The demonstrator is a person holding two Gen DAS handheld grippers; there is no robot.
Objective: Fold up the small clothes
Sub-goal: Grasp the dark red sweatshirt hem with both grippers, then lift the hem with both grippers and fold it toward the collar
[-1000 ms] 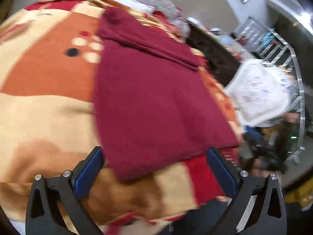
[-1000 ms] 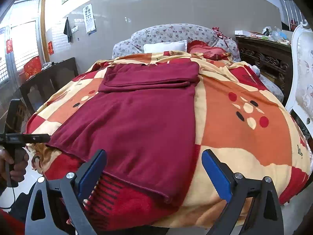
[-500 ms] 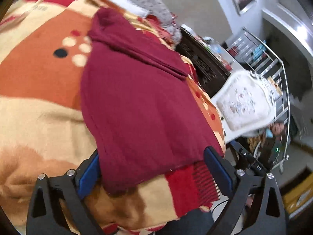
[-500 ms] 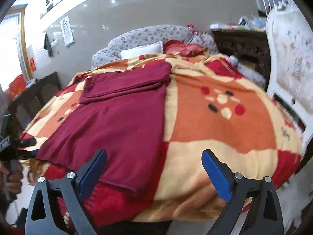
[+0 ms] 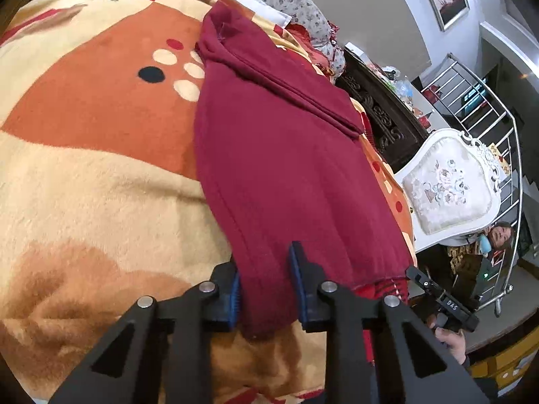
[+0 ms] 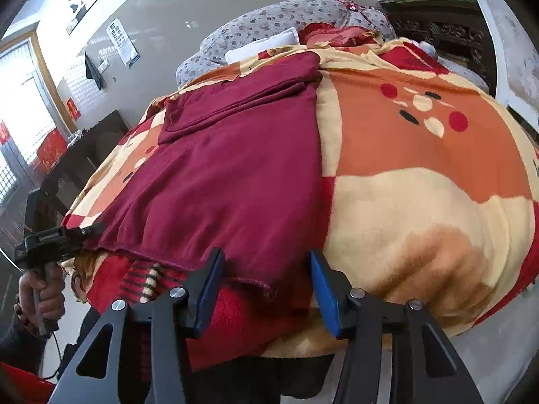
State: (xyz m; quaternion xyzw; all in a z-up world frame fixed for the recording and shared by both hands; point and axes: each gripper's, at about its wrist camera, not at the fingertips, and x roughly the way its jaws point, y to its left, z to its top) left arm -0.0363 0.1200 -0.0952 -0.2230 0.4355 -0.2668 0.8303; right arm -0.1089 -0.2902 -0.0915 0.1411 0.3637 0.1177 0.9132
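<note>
Now at the grabbing step of a fold. Lying flat on the fuzzy orange, cream and red blanket (image 5: 84, 202): a big dark red knitted piece of clothing (image 5: 286, 168), spread down the middle of the bed, with its far end already turned back on itself near the head of the bed and its near hem reaching the near edge of the bed. Holding the near left corner of that hem: the left gripper (image 5: 266, 286), blue pads just closed in and now pinching the red cloth between them. Sitting at the near right corner: the right gripper (image 6: 266, 291), jaws just closing too but only part way shut, with the corner of the cloth between the blue pads, not yet squeezed, and gaps showing on both sides. Next, most likely: finish closing the right side onto the cloth, then lift both corners together, not too fast, and carry them toward the far end of the bed to lay the near half over the rest. Worth watching: picking up only the red cloth and not the blanket under it, and keeping both corners level for a straight fold. No box, basket or drawer for clothes to be seen anywhere, so nothing to tell about things inside.
</note>
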